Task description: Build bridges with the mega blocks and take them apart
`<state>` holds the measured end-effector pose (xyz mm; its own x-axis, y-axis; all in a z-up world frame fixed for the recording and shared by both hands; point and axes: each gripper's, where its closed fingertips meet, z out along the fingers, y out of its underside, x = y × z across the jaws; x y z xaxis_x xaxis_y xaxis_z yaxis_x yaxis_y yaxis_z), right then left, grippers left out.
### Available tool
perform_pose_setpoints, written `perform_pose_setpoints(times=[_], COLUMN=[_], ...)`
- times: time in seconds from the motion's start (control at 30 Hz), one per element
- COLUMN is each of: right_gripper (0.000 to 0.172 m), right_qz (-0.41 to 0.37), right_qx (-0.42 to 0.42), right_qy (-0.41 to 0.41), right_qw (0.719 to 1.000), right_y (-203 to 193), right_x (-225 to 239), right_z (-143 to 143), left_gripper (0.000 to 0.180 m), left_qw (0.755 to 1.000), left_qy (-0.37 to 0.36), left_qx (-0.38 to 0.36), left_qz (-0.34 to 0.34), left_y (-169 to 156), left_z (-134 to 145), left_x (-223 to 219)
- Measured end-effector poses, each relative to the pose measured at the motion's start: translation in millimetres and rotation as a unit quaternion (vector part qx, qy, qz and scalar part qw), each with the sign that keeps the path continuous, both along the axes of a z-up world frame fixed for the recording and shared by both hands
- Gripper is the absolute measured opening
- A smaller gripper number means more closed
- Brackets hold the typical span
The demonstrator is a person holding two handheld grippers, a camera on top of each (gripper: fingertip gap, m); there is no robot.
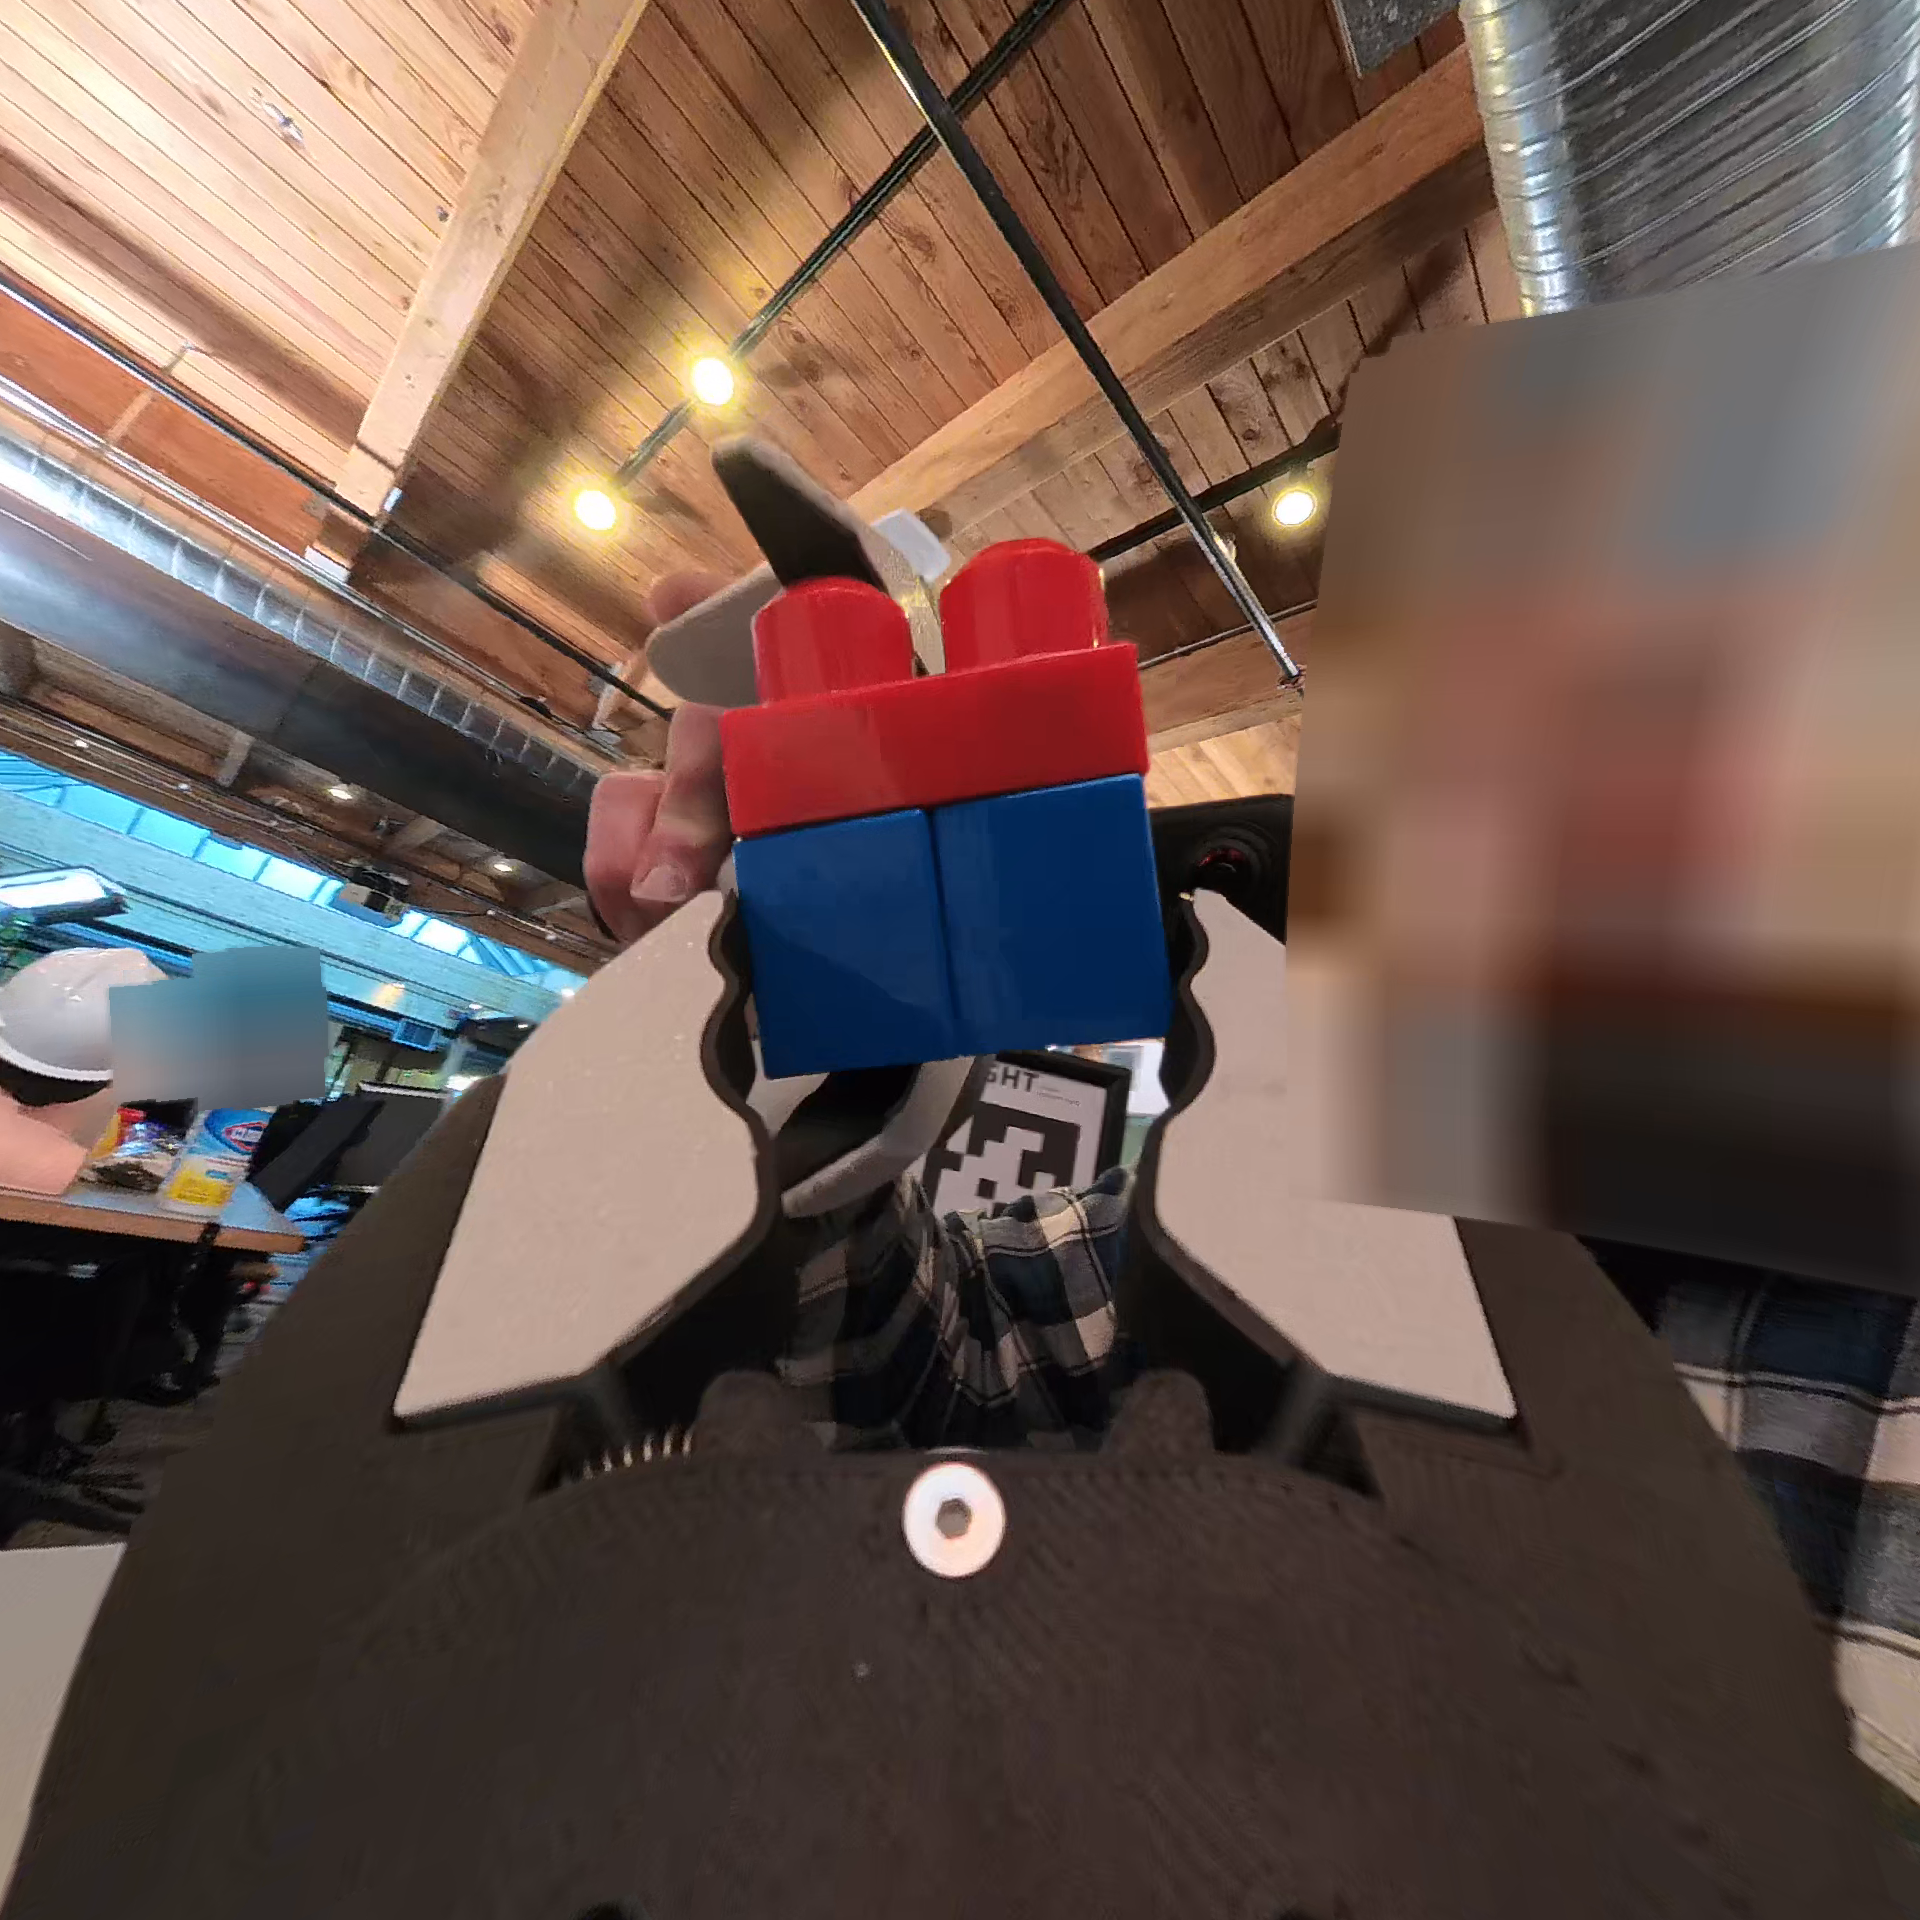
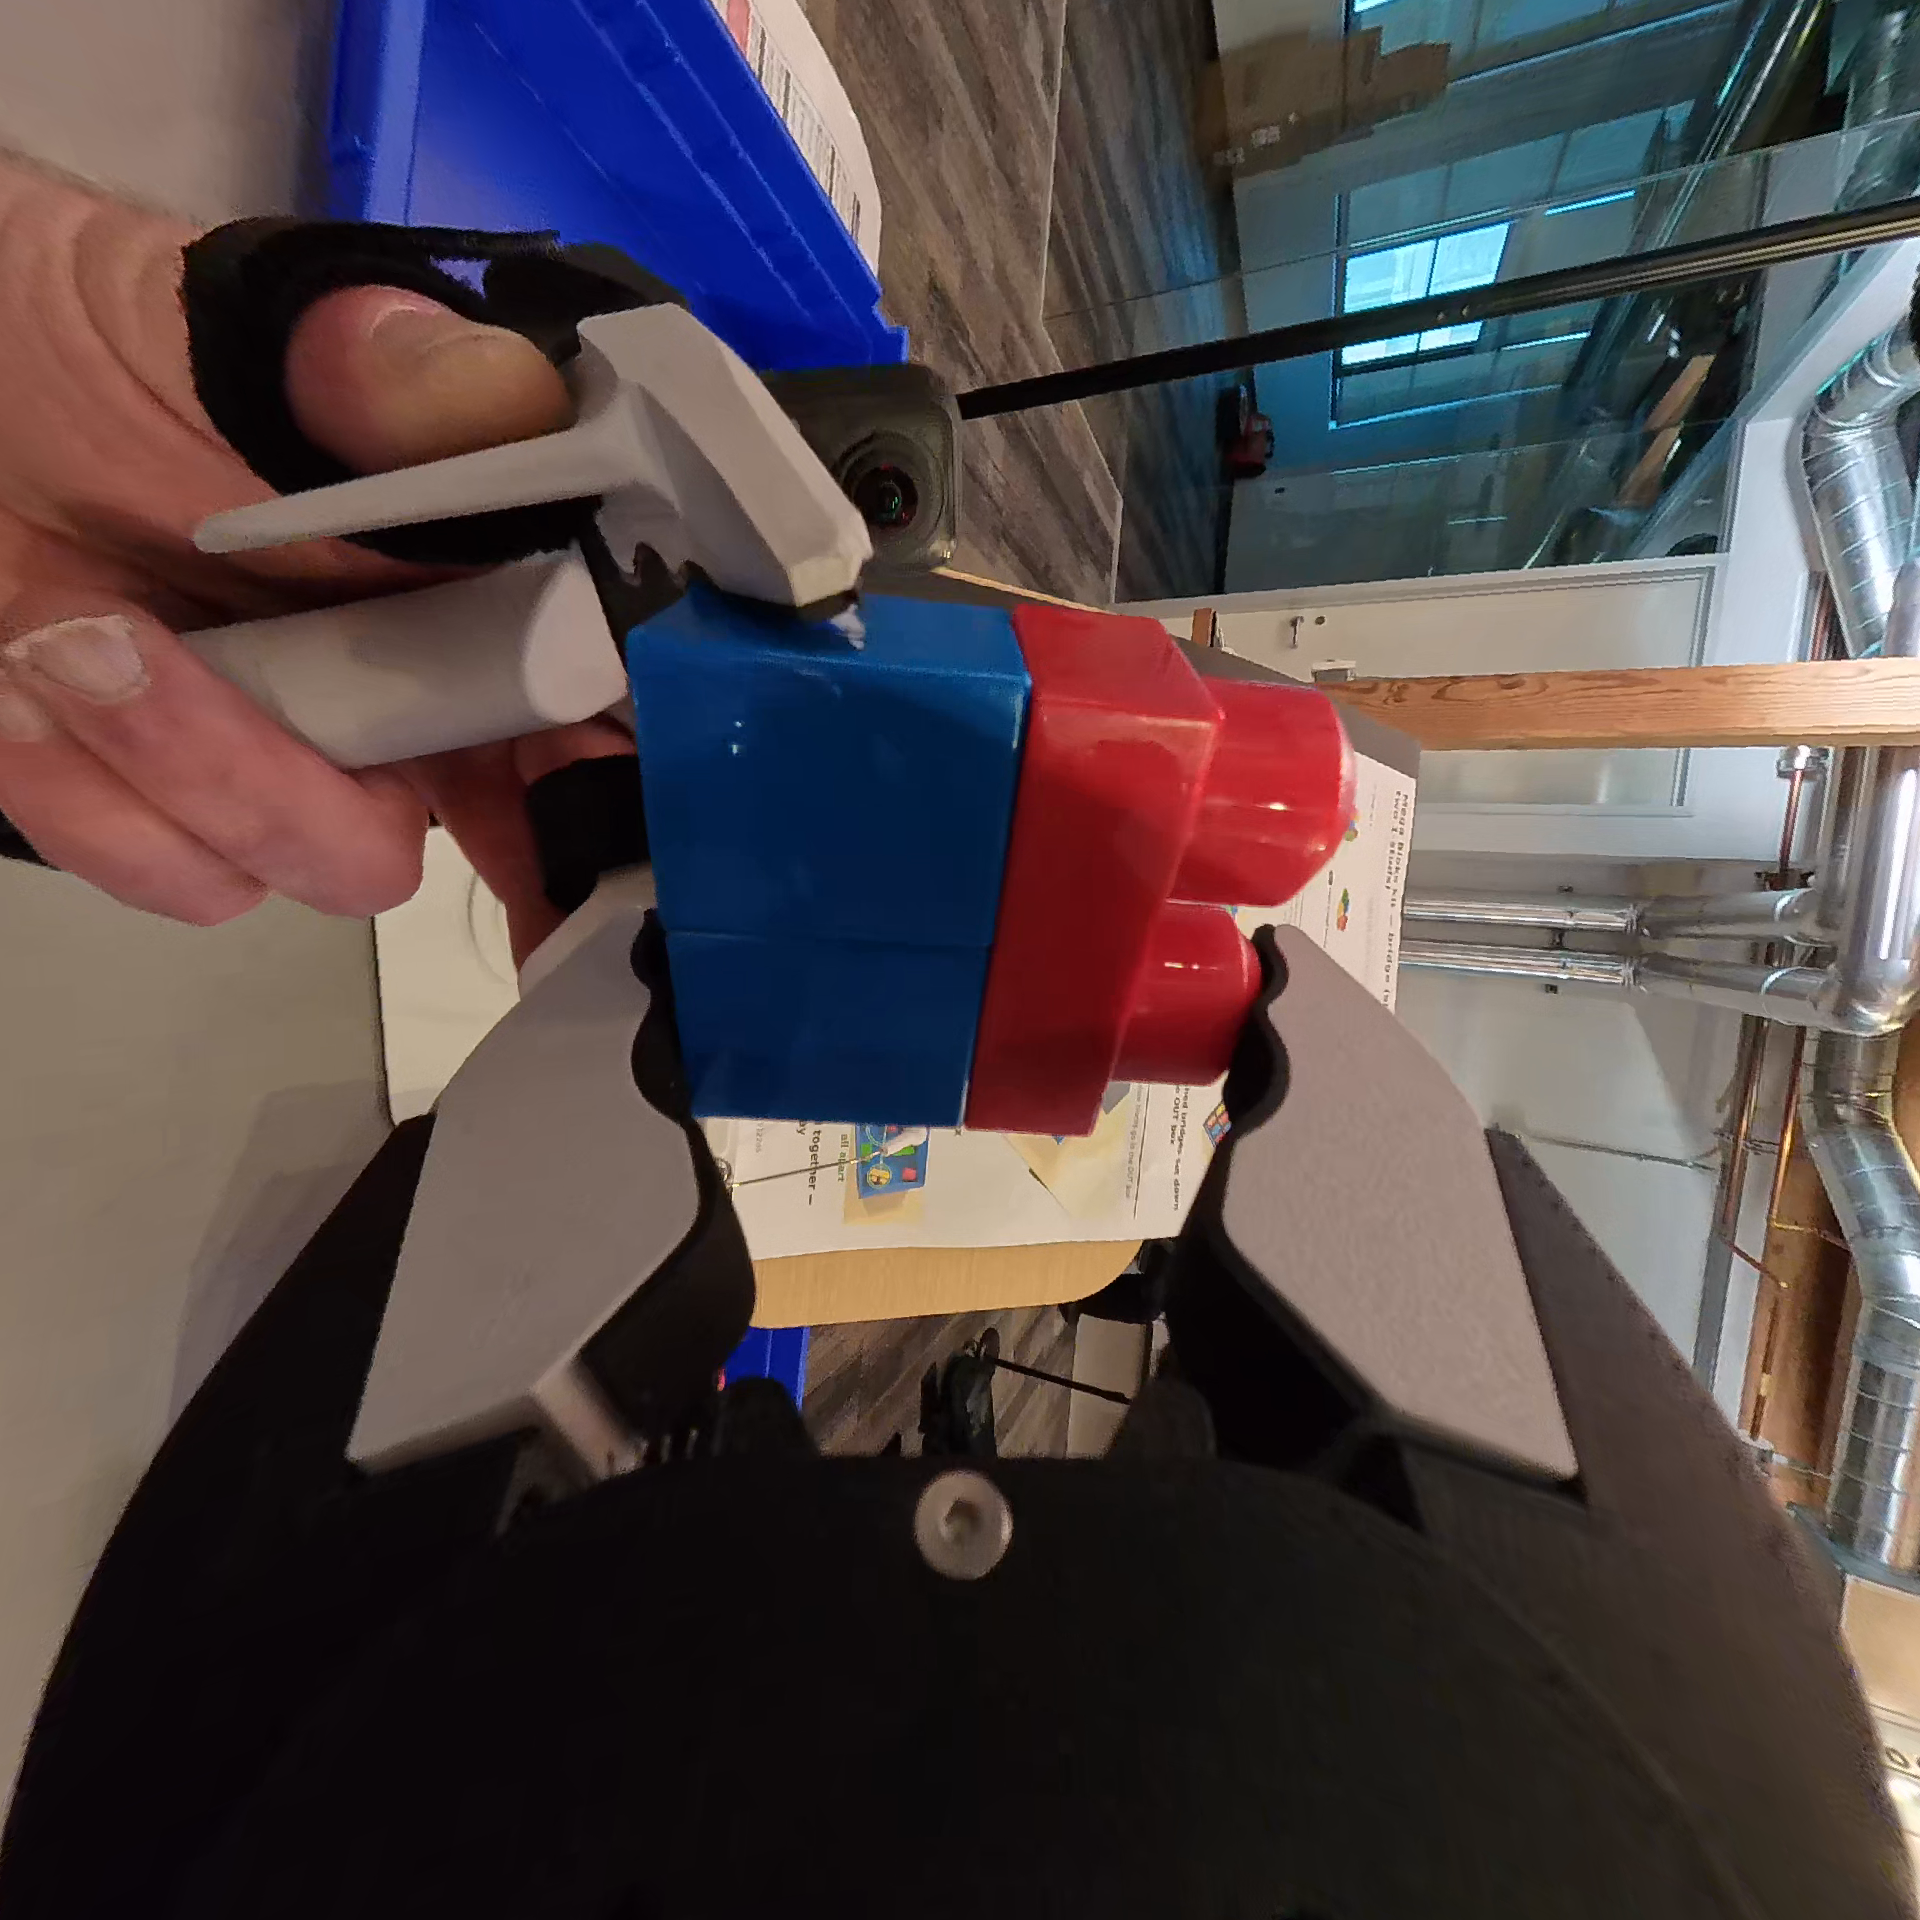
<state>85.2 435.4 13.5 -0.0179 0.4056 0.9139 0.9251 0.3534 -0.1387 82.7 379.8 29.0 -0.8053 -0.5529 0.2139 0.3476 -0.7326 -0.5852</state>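
Warm round ceiling spotlights (image 1: 713, 380) flare against the planked wooden ceiling (image 1: 260, 156) in the left wrist view, while cool daylight enters through tall glass windows (image 2: 1455, 281) in the right. Wide-angle bending curves the edges (pipes and beams bow). Small highlights glint on the glossy red plastic block (image 2: 1101, 883); the near background is slightly soft.

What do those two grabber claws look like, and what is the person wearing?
Each gripper, left and right, has a chunky black body, grey-faced fingers edged with wavy black pads, and one silver screw. The person wears a black-and-white plaid shirt and black finger straps.
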Motion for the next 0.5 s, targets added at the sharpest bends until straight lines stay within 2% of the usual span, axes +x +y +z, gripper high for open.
perform_pose_setpoints(times=[0.17, 0.4, 0.5], right_gripper=[0.103, 0.103, 0.103], right_qz=[0.028, 0.02, 0.031], right_qx=[-0.015, -0.011, -0.012], right_qy=[0.005, -0.04, -0.029], right_qw=[0.999, 0.999, 0.999], right_y=[-10.5, -8.5, -9.9], right_x=[-1.7, -3.9, -8.4], right_z=[-1.3, -8.6, -9.0], left_gripper=[0.073, 0.067, 0.067], left_qw=[0.999, 0.998, 0.997], left_qy=[0.017, 0.033, 0.035], left_qx=[0.021, 0.041, 0.053], left_qz=[0.041, 0.043, 0.044], left_y=[7.4, 8.1, 8.0], left_z=[-0.5, -3.9, -4.5], left_x=[-6.5, -9.6, -13.0])
